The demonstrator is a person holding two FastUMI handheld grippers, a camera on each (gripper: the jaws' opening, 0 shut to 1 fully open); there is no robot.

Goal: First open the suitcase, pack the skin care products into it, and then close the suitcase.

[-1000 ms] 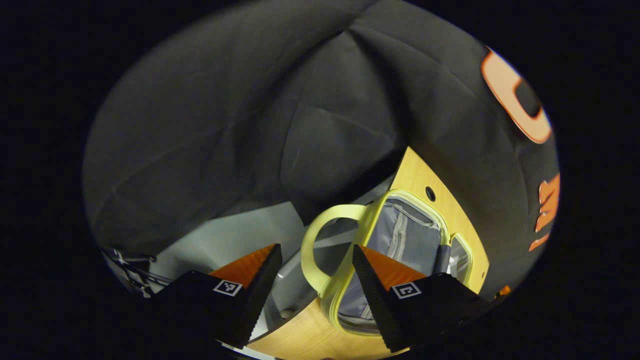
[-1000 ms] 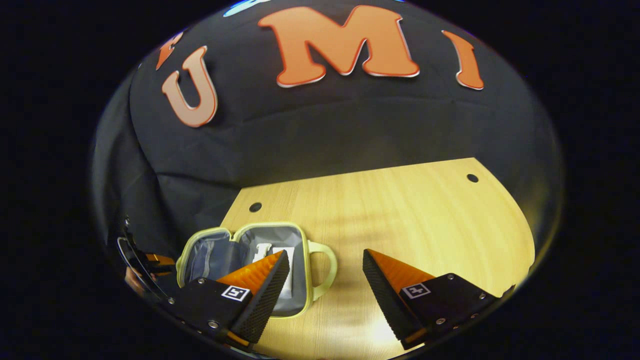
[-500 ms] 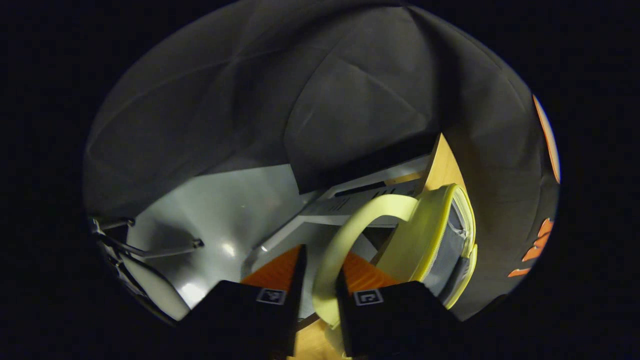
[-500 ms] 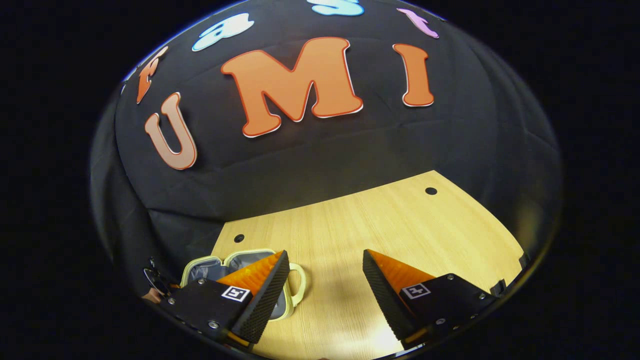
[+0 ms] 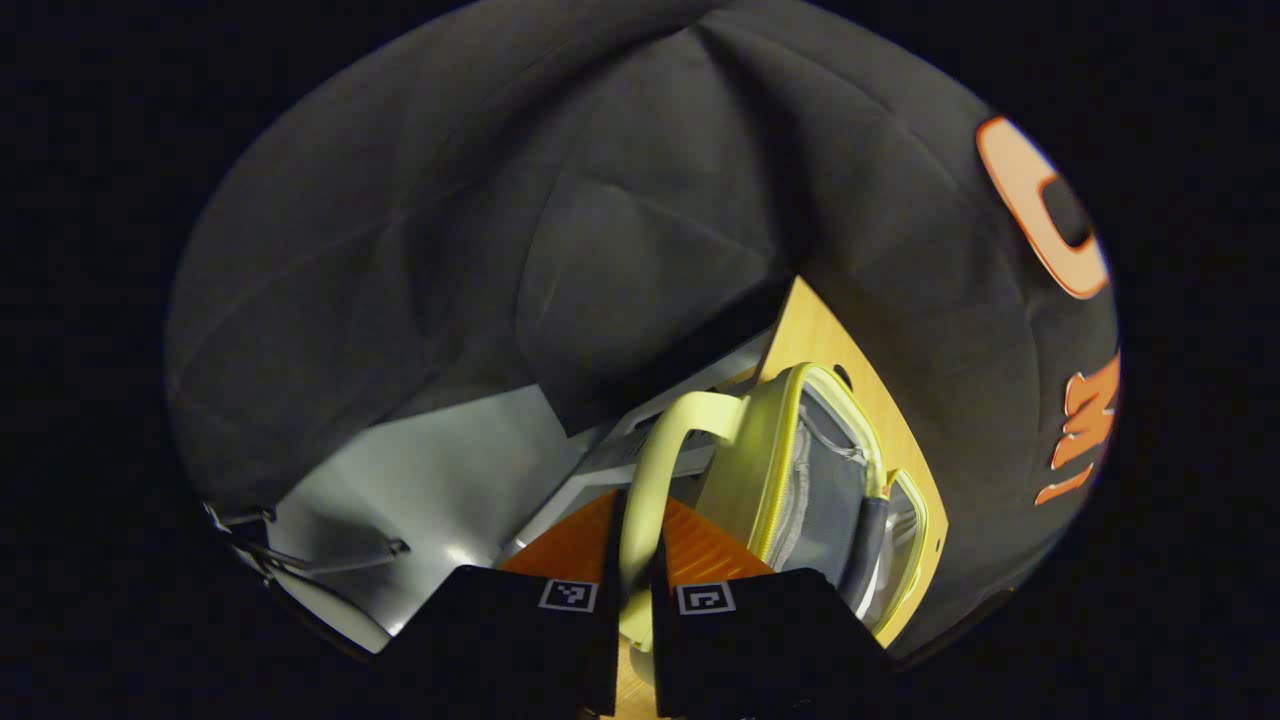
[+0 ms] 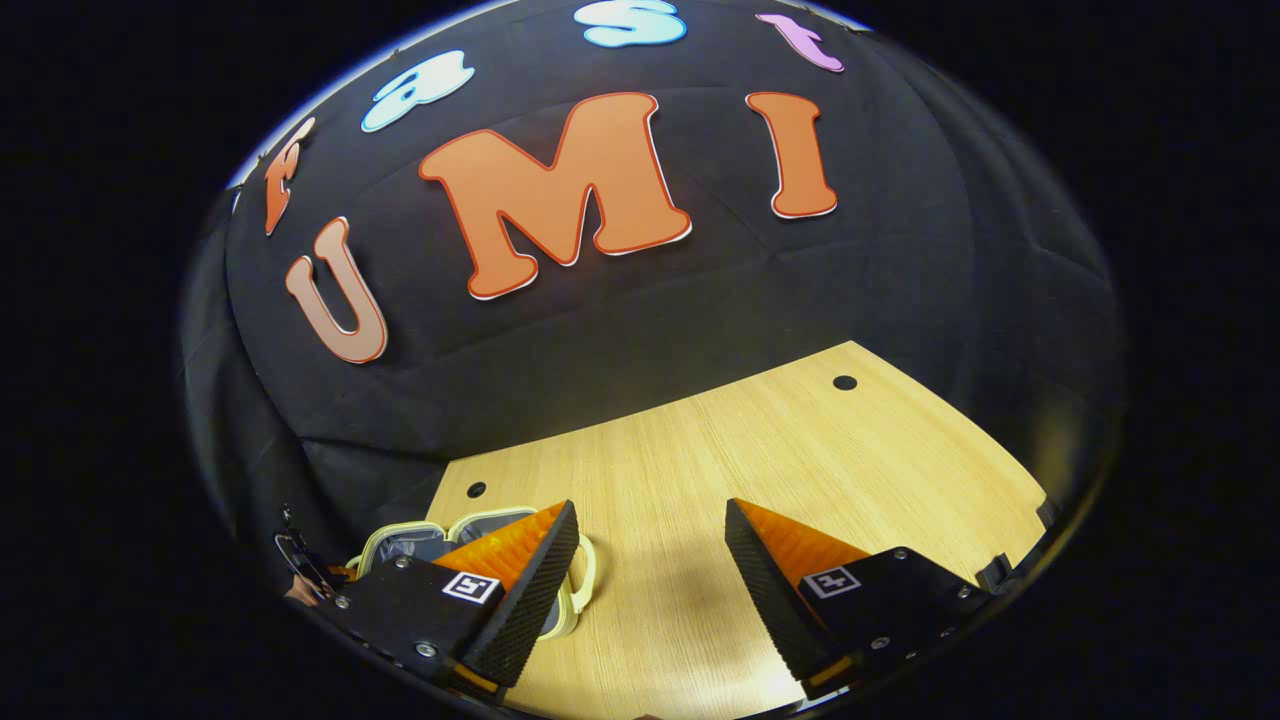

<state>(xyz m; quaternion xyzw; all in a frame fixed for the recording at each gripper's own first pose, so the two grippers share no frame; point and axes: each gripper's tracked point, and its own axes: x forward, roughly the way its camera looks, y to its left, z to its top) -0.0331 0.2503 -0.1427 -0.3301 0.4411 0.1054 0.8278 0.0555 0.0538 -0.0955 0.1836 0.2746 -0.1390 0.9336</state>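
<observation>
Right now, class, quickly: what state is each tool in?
Left tool: closed on the suitcase handle.
Right tool: open, holding nothing, over the table.

Matt wood-grain table (image 6: 760,450); suitcase (image 5: 800,470) grey cloth lining, smooth rim.

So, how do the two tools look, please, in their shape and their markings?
The right tool has two wedge-shaped fingers that taper to a point, with finely ribbed inner faces. Each finger sits on a block with a small square black-and-white marker and round screws. The left tool has the same square markers and ribbed wedges.
</observation>
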